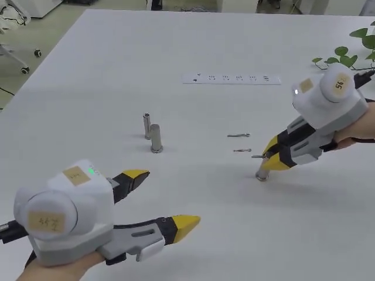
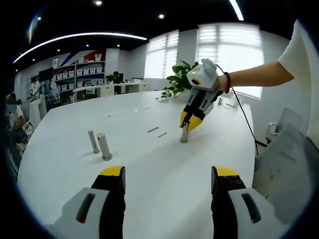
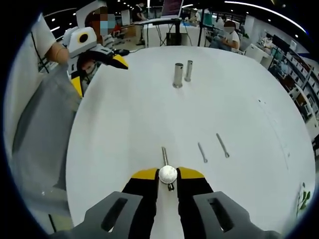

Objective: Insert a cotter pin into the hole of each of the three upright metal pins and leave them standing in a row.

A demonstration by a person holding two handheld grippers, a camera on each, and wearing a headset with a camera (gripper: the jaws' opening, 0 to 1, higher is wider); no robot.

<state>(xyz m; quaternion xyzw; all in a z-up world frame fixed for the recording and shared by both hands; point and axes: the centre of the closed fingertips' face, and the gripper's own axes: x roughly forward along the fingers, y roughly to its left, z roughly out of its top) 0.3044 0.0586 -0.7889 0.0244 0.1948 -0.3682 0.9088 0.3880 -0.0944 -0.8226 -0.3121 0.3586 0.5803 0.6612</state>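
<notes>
Two upright metal pins stand close together at mid-table, and the left gripper view shows them as pins. My right gripper is shut on a third metal pin, which leans on the table. A cotter pin sticks out through that pin's top. Two loose cotter pins lie just left of it. My left gripper hovers open and holds nothing at the near left, well short of the standing pins.
A white power strip lies flat toward the far side of the white table. Plant leaves reach in at the far right edge. People and shelving stand beyond the table.
</notes>
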